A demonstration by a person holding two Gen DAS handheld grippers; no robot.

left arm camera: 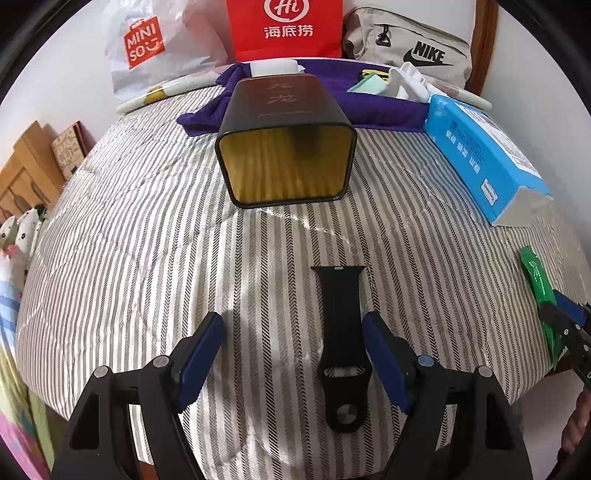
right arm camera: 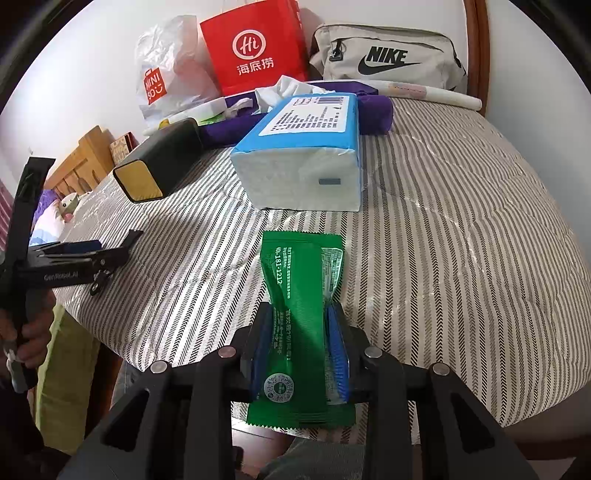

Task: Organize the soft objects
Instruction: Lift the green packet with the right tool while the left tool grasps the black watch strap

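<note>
- The dark tin [left arm camera: 286, 147] lies on its side on the striped bed [left arm camera: 129, 240], at twelve o'clock from my left gripper [left arm camera: 293, 350]; its open mouth faces me, and I see only its gold lining inside.
- My left gripper stands wide open, pressing on nothing. The black watch strap [left arm camera: 341, 347] lies flat on the bed between its blue pads, nearer the right one.
- My right gripper [right arm camera: 301, 343] is clamped on the green sachet [right arm camera: 301, 295], pinching its middle; the top end fans out towards twelve o'clock.
- The blue tissue pack [right arm camera: 306, 147] lies at twelve o'clock beyond the sachet, on the bed.
- Readable writing: "MINISO" on the white plastic bag [left arm camera: 147, 48], "Hi" and "海底捞" on the red bag [left arm camera: 286, 29], "NIKE" on the beige bag [left arm camera: 410, 48], and "181-1212" on the sachet.
</note>
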